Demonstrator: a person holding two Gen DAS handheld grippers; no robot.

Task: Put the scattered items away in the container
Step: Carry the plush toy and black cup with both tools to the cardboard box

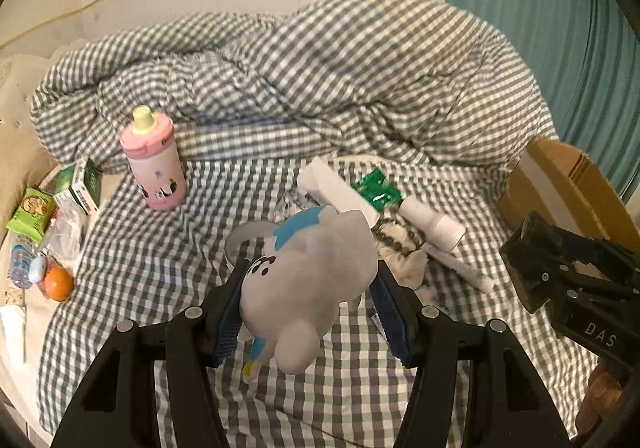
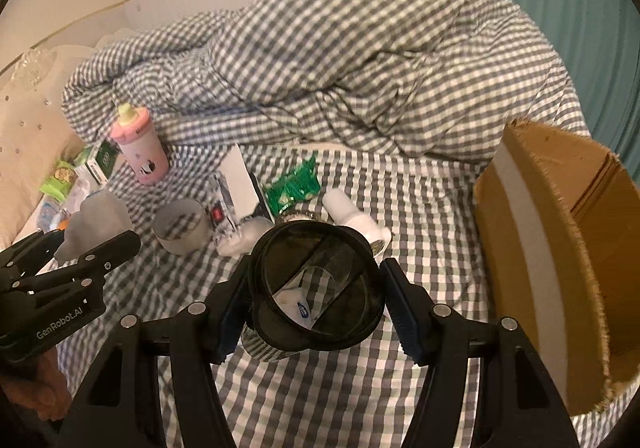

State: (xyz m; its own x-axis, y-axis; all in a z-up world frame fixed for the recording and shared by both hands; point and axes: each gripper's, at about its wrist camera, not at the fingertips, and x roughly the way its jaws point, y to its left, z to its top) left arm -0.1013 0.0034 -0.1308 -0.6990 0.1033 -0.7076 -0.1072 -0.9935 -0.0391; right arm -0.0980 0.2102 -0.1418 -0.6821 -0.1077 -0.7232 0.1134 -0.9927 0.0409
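My left gripper is shut on a grey plush toy with a blue patch and holds it above the checked sheet. My right gripper is shut on a dark see-through round cup, its open mouth facing the camera, also off the sheet. The brown cardboard box stands open at the right, close beside the right gripper; in the left wrist view the box shows behind the right gripper. Still on the bed lie a pink bottle, a green packet, a white tube and a tape roll.
A bunched checked duvet fills the back of the bed. Green cartons, an orange ball and small packets lie at the left edge by the padded headboard. A teal curtain hangs at the right.
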